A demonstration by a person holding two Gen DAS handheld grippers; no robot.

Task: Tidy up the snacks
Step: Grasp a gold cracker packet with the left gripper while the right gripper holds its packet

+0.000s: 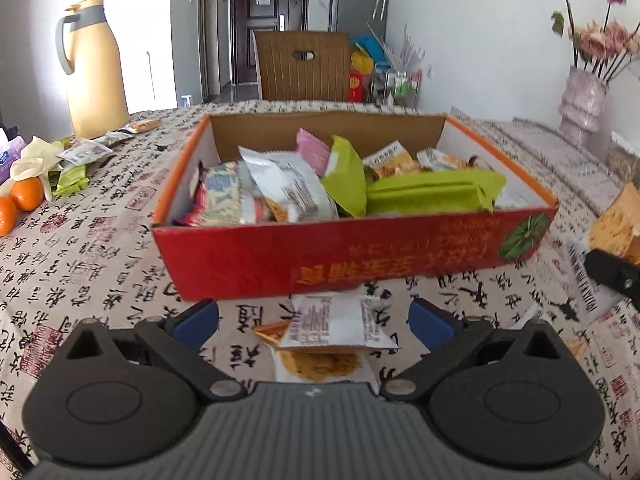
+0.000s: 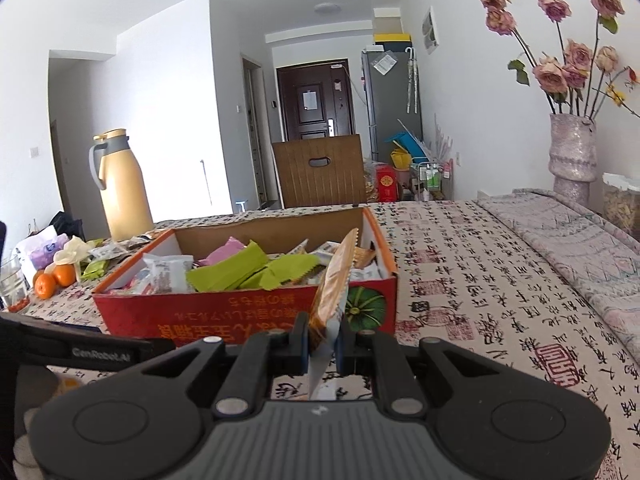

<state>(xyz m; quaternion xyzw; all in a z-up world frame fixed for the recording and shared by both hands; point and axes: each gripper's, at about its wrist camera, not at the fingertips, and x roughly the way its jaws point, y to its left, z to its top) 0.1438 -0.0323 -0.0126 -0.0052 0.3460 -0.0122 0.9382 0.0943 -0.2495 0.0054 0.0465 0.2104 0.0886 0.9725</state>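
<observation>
Sorting is judged well advanced but unfinished. At far left of the calligraphy-printed tablecloth [image 1: 100,264] a loose cluster of small wrapped snack packets [image 1: 86,152] is seen lying beside two oranges [image 1: 24,196] and a cream rubber glove [image 1: 34,160], in front of a tall cream thermos jug with a grey handle [image 1: 94,68]; these packets are not yet gathered. The open red cardboard box with an orange rim [image 1: 360,256] is seen at mid-table, already holding many packets: white, pink, several lime-green wrappers [image 1: 432,194]. Just in front of the box's near wall, a white-and-orange foil snack packet [image 1: 332,326] is seen flat on the cloth, overlapping a second orange packet beneath it. The left gripper [image 1: 314,320] is held over this pair with its blue-padded jaws spread wide, either side of the packet, nothing pressed. To the right, the right gripper [image 2: 323,340] is clamped on an orange-and-white crinkle-edged snack packet [image 2: 334,280], held upright on edge just short of the box's near right corner; it is not yet over the opening. Remaining work is judged to be: this packet dropped in, the two near packets lifted, the left cluster collected. The box wall is judged the main obstacle to clear. A wooden chair [image 2: 320,172] behind and a pink vase of dried roses [image 2: 572,148] at far right stand well apart.
</observation>
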